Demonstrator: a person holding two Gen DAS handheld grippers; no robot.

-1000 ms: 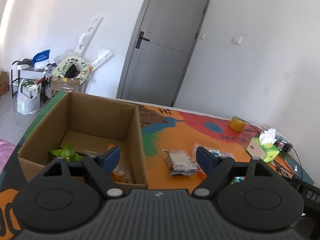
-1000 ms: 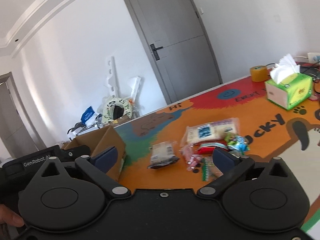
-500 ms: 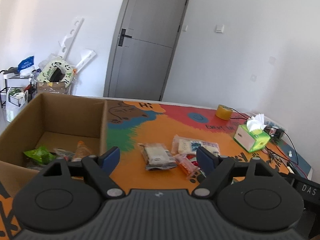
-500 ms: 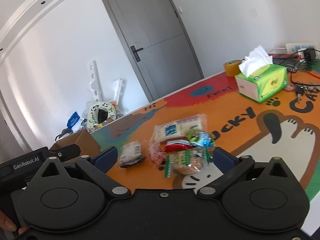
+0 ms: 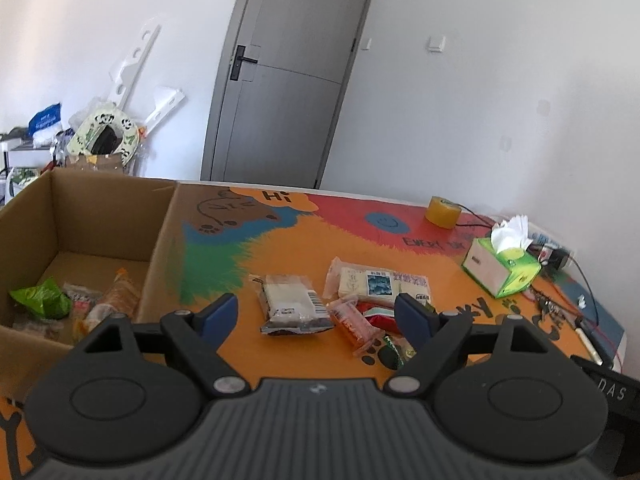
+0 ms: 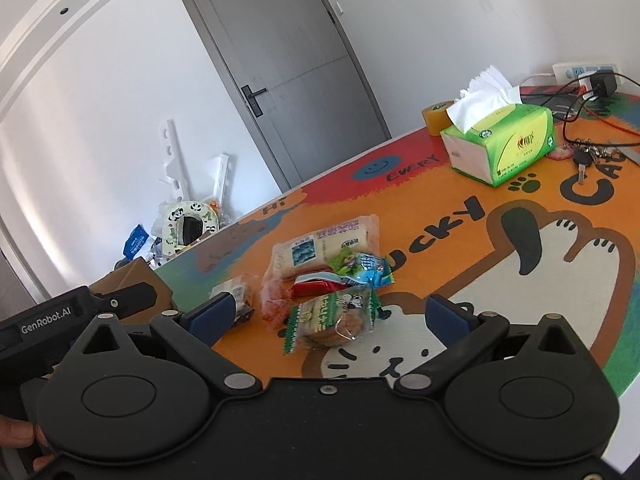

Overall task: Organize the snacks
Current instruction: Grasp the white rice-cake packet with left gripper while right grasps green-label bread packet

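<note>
- Blue-padded fingers (image 5: 218,314) of the left gripper (image 5: 318,316) stand spread wide with nothing pinched; in the left wrist view they hang above the snack pile on the cartoon table mat (image 5: 288,236).
- Between those fingers lies a clear-wrapped white cake pack (image 5: 290,306); just right of it sit an orange snack stick packet (image 5: 354,324), a red packet (image 5: 378,312) and, behind them, a long rice-cracker pack (image 5: 380,282).
- At the left stands an open cardboard box (image 5: 160,248), touching the mat, with a green wrapper (image 5: 40,298) and a few other packets on its floor.
- Farther back are a green tissue box (image 5: 502,270) and a roll of yellow tape (image 5: 442,210).
- Right wrist view: the right gripper (image 6: 328,314) also has its fingers (image 6: 446,314) spread apart and empty, poised over the same pile.
- A green-edged round biscuit pack (image 6: 334,320) lies between them, nearest the camera, with a blue-green candy wrapper (image 6: 362,268) and the red packet just behind it.
- The left gripper's black body shows at the left edge, and fingertips of a hand (image 6: 20,440) at the bottom left.
</note>
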